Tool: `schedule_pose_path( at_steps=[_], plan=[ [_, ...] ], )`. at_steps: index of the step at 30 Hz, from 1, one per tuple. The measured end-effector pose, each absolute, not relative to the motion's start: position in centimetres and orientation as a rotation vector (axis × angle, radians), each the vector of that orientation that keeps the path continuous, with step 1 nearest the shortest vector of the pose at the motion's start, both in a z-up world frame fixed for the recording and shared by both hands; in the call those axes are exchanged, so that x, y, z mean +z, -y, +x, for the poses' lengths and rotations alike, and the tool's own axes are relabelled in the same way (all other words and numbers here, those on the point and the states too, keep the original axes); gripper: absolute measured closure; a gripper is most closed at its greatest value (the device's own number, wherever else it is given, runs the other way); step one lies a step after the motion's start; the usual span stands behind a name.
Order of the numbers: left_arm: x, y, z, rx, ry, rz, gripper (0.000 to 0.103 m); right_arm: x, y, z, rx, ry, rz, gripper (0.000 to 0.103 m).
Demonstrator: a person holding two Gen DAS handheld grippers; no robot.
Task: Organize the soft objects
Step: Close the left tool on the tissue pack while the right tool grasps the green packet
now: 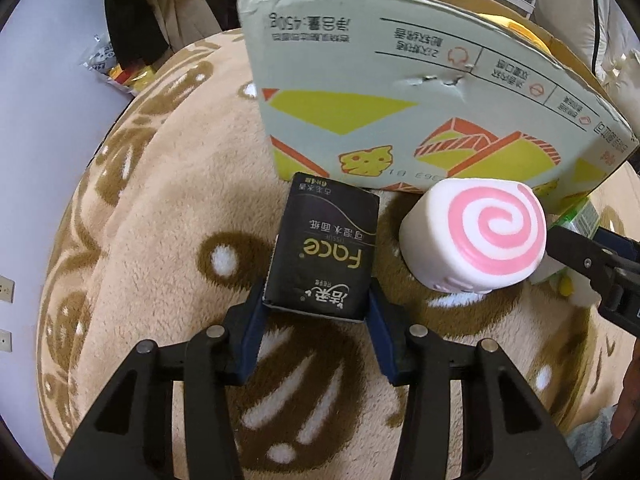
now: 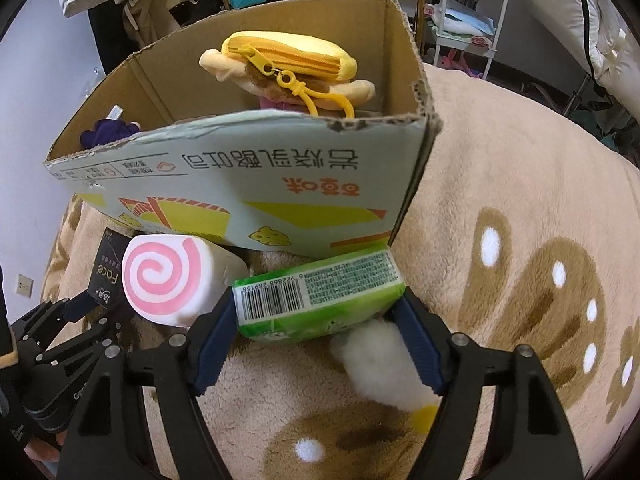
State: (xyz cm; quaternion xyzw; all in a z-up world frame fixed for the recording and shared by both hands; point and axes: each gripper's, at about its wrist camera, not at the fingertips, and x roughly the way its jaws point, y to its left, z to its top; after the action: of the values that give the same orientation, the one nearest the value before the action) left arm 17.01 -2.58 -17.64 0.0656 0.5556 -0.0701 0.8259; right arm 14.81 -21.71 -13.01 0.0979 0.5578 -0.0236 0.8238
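Observation:
My left gripper (image 1: 316, 300) is shut on a black tissue pack (image 1: 326, 246) and holds it over the blanket in front of the cardboard box (image 1: 400, 92). A pink-swirl white soft roll (image 1: 476, 236) lies to its right. My right gripper (image 2: 316, 320) is shut on a green tissue pack (image 2: 320, 296) just below the box (image 2: 240, 184). The swirl roll (image 2: 168, 276) lies to its left. A white fluffy toy (image 2: 380, 364) lies under the right jaw. In the box sit a yellow plush pouch (image 2: 288, 64) and a purple soft thing (image 2: 108, 132).
A beige blanket with brown prints (image 2: 520, 208) covers the surface. A white wall (image 1: 40, 120) stands on the left. Shelves and a white cart (image 2: 468, 12) stand behind the box. The right gripper (image 1: 592, 272) shows at the left wrist view's right edge.

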Motion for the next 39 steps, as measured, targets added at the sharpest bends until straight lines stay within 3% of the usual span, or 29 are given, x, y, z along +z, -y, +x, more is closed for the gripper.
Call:
schedule_pose_path(
  at_steps=[21, 24, 27, 39],
  plan=[
    [-18.0, 2.4, 17.1, -0.121, -1.195, 0.131, 0.056, -14.3, 22.3, 15.9, -0.076, -1.206, 0.171, 0.01],
    [-18.0, 2.5, 17.1, -0.12, -1.194, 0.133, 0.056, -14.3, 22.3, 16.0, -0.074, -1.193, 0.163, 0.011],
    [-18.1, 2.5, 17.1, -0.12, -1.192, 0.135, 0.056, -14.2, 22.0, 16.0, -0.049, -1.183, 0.161, 0.023],
    [-17.3, 2.3, 16.4, -0.094, -1.176, 0.145, 0.057, -12.2, 21.2, 14.8, -0.034, -1.108, 0.169, 0.024]
  ],
)
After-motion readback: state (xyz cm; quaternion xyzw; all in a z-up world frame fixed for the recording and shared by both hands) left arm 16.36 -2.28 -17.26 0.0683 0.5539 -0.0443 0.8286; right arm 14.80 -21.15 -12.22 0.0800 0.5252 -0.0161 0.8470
